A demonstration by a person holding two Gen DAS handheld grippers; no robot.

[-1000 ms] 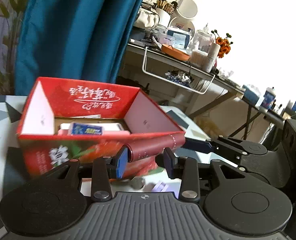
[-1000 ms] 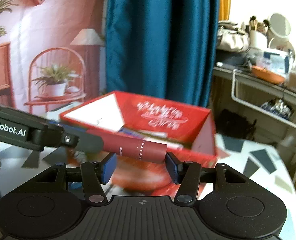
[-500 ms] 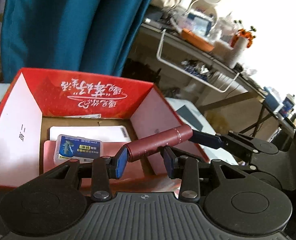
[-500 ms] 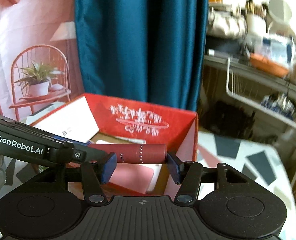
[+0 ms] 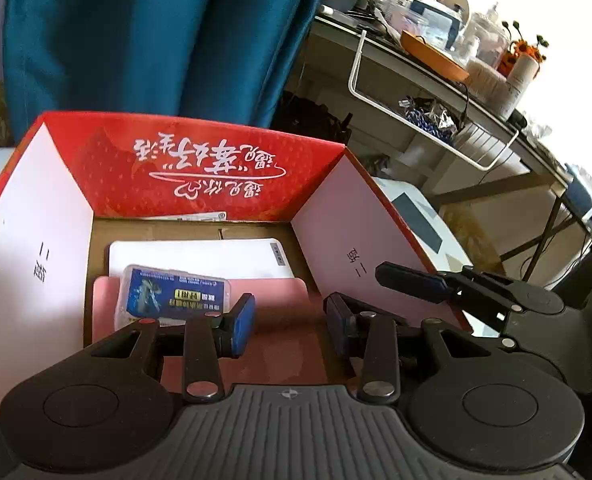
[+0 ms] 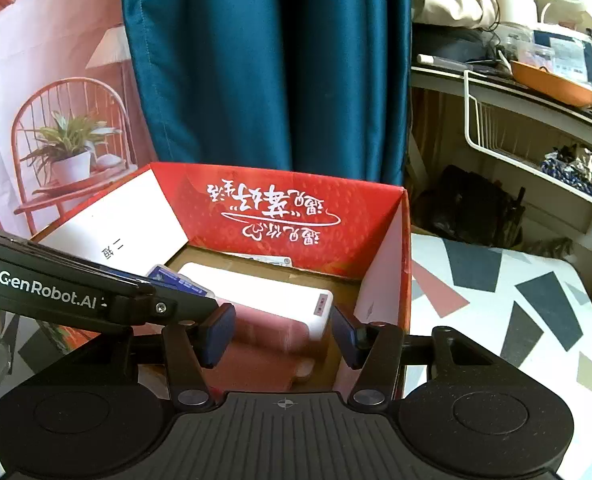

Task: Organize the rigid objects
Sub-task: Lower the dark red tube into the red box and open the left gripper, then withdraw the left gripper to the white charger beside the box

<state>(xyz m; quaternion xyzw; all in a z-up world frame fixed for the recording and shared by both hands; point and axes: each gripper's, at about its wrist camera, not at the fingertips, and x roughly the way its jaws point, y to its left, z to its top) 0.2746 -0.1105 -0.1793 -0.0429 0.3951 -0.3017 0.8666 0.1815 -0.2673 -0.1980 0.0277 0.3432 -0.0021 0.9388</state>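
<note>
Both the left claw (image 5: 289, 326) and the right claw (image 6: 281, 334) hang spread and empty over the red box (image 5: 215, 160), inside which a blue-labelled case (image 5: 171, 294) lies on a pink pad (image 5: 279, 300) beside a white slab (image 5: 199, 256).

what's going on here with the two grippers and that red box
A person holds both grippers over the open red box on the table. The left gripper and right gripper both have their jaws apart, with nothing clearly held. Inside the box lie a white flat pack, a pink flat item and a blue-labelled case.
</note>
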